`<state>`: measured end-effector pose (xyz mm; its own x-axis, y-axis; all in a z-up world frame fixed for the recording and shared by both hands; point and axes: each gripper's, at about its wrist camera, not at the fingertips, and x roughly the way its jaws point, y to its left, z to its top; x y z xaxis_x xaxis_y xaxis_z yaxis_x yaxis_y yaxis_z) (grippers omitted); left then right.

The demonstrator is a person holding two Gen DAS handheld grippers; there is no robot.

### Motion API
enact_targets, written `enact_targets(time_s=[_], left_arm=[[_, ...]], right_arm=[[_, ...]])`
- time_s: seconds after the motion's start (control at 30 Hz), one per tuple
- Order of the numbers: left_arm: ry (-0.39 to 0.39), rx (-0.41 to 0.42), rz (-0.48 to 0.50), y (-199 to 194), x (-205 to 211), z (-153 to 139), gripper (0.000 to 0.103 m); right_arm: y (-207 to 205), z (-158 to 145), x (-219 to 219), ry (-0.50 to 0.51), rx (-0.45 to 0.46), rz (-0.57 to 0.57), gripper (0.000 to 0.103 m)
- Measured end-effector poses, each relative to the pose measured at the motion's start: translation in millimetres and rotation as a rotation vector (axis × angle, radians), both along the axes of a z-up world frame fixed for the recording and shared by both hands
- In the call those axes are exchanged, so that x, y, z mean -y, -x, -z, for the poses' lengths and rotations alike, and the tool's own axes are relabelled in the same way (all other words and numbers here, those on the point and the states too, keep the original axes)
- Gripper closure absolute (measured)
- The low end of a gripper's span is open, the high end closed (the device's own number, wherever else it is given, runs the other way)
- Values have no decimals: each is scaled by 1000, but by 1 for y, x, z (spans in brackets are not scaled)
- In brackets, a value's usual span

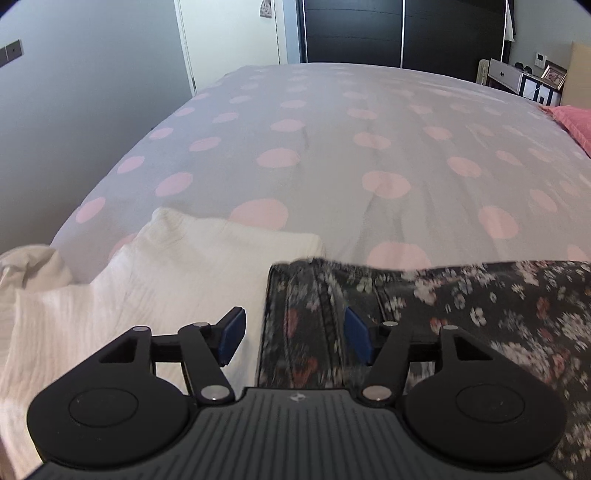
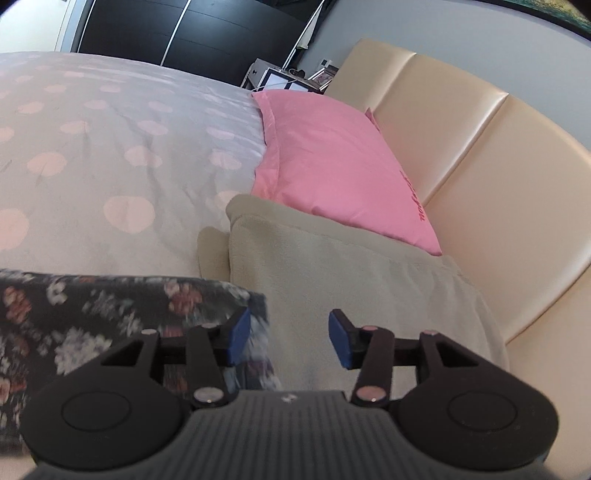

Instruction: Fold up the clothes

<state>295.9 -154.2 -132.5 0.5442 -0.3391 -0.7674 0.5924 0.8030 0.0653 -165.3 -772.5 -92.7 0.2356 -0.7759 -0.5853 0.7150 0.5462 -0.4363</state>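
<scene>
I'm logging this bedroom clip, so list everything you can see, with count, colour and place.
floral garment: one, dark with pink and white flowers, near edge of the bed, under both tools
white garment: one, cream white, left of the floral garment
beige garment: one, folded, right of the floral garment, below the pillow
pillow: one, pink, against the headboard
bedspread: one, grey with pink dots, covers the bed
headboard: one, cream, padded, right side
wardrobe: one, black, far wall
side unit: one, white, holds a photo frame
left tool: one, black, blue pads, open
right tool: one, black, blue pads, open
</scene>
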Motion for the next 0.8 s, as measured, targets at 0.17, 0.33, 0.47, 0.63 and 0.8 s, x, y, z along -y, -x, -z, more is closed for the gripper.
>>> enact_targets(time_s=[0.17,0.33,0.47,0.63,0.8], left_arm=[[4,-56,78,37,-27,-9,45],[-39,-99,150,82,-42,-6,45],[-83,-147,154,103,-62,8,45],[-175,-172,147,122,-86,31,46],[-118,-226,102,120,-106,32,68]], right_arm=[[36,-6,-30,-86,39,-20,52],[82,-4,-69,-199,72,-26,52],[125,-2,-97,-304,121,6,52],[173,3,-119,-372,176,66,52],[200,16,-123,-407,182,144,52]])
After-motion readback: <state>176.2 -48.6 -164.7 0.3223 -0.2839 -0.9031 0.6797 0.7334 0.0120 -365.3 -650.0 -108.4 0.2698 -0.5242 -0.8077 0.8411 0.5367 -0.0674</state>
